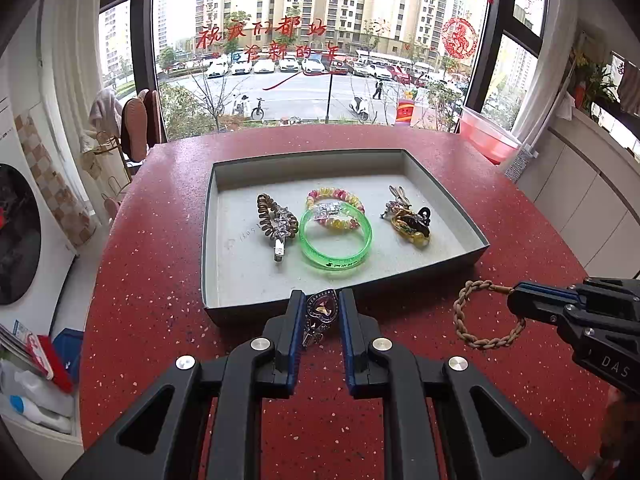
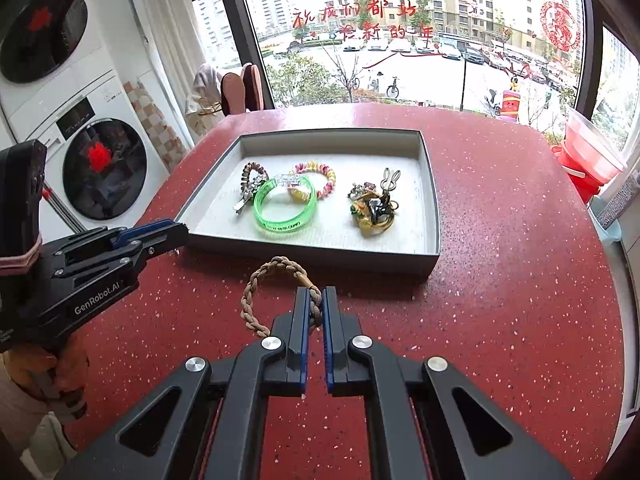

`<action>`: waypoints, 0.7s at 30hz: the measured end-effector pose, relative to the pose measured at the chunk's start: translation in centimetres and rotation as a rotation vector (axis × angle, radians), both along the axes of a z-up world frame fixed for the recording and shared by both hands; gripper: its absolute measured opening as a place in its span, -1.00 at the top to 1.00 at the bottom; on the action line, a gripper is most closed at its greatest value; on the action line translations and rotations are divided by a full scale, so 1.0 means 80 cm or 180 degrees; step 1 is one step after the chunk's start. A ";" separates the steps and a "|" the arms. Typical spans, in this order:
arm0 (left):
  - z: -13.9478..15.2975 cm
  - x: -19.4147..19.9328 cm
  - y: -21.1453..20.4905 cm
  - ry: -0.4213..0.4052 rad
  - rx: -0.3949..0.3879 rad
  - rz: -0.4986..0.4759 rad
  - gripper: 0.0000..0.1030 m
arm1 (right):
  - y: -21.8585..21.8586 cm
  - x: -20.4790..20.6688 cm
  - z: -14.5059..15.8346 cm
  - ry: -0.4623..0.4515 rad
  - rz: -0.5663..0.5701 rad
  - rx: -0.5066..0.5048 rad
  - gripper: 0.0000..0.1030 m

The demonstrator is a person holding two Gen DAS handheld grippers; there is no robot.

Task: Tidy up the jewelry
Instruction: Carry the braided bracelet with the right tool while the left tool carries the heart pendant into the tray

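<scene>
Now: red table [image 1: 152, 264] under grey tray [image 1: 224, 216], tray set mid-table. Left gripper [image 1: 320, 312] at tray's near edge, clamped on heart clip [image 1: 320, 310]. Right gripper [image 2: 316, 306] just short of tray, pinched shut on braided band [image 2: 256, 280] (loop hanging to its left, clear of tray). Inside tray, left to right: brown coil with star clip [image 1: 276, 220]; green bangle [image 1: 336, 240] overlapping pastel coil [image 1: 336, 198]; tangled pile with rabbit clip [image 1: 408, 216].
</scene>
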State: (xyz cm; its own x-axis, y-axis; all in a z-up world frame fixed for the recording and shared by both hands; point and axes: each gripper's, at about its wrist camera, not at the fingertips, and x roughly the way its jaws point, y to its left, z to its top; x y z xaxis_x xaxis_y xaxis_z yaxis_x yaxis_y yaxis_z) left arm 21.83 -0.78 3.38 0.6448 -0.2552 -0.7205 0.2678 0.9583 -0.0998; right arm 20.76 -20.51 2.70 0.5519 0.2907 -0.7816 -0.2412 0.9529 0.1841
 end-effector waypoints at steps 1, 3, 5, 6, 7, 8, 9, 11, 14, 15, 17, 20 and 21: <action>0.001 0.004 0.001 0.0002 -0.0008 0.0012 0.31 | -0.002 0.006 0.003 -0.0009 -0.0020 0.0022 0.87; 0.003 0.013 0.002 0.0011 -0.0026 0.0035 0.31 | -0.006 0.021 0.008 -0.0021 -0.0059 0.0057 0.87; 0.004 0.022 0.002 0.0012 -0.0016 0.0057 0.31 | -0.009 0.036 0.011 -0.0020 -0.0093 0.0089 0.87; 0.005 0.027 0.001 0.0010 -0.0005 0.0066 0.31 | -0.011 0.044 0.011 -0.0014 -0.0104 0.0106 0.87; 0.006 0.032 0.000 0.0009 0.0008 0.0075 0.31 | -0.012 0.052 0.012 -0.0010 -0.0116 0.0112 0.87; 0.007 0.037 -0.001 0.0008 0.0019 0.0085 0.31 | -0.013 0.060 0.011 -0.0007 -0.0128 0.0109 0.87; 0.007 0.042 -0.003 0.0010 0.0027 0.0095 0.31 | -0.014 0.068 0.011 -0.0005 -0.0135 0.0102 0.87; 0.007 0.054 -0.006 0.0020 0.0044 0.0116 0.31 | -0.015 0.083 0.008 0.0000 -0.0152 0.0078 0.87; 0.005 0.072 -0.011 0.0041 0.0071 0.0147 0.31 | -0.017 0.105 0.004 0.0014 -0.0176 0.0074 0.87; 0.004 0.078 -0.013 0.0047 0.0082 0.0154 0.31 | -0.017 0.112 0.001 0.0018 -0.0187 0.0072 0.87; 0.001 0.090 -0.017 0.0069 0.0106 0.0176 0.31 | -0.019 0.125 -0.004 0.0032 -0.0211 0.0072 0.87; -0.005 0.106 -0.023 0.0097 0.0131 0.0202 0.31 | -0.022 0.144 -0.010 0.0054 -0.0249 0.0063 0.87; -0.007 0.112 -0.024 0.0108 0.0144 0.0214 0.31 | -0.023 0.150 -0.012 0.0059 -0.0263 0.0059 0.87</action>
